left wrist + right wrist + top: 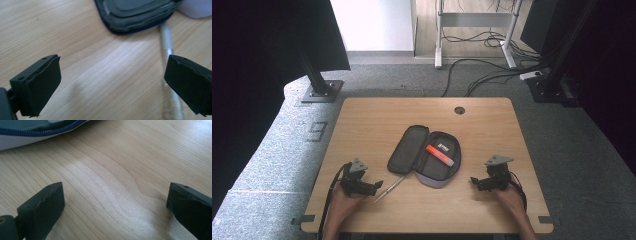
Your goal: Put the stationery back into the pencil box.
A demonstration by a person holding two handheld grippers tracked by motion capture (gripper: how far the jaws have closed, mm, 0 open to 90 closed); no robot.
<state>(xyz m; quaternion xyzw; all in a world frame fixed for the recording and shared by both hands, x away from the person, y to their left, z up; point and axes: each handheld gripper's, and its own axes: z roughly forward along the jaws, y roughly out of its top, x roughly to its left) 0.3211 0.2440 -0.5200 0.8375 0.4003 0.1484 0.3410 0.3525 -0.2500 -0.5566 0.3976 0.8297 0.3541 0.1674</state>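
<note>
Room: grey carpet, loose cables and black stands behind a pale wooden counter [362, 120] with a round cable hole near its far edge.

Item one: pencil case [424, 155], dark fabric with a blue zip and pale lilac outer shell, lying unzipped and folded flat at the counter's middle, presumably so its contents can be reached. An orange-red marker [439, 155] lies inside the right half.

Item two: silver pen [388, 189], slim, on the bare wood just beside the case's near-left edge.

My left hand-held gripper [374, 186]: jaws spread, empty, the pen running past its right jaw, likely lined up for pickup.

My right hand-held gripper [474, 181]: jaws spread, empty, resting low near the case's right side.
</note>
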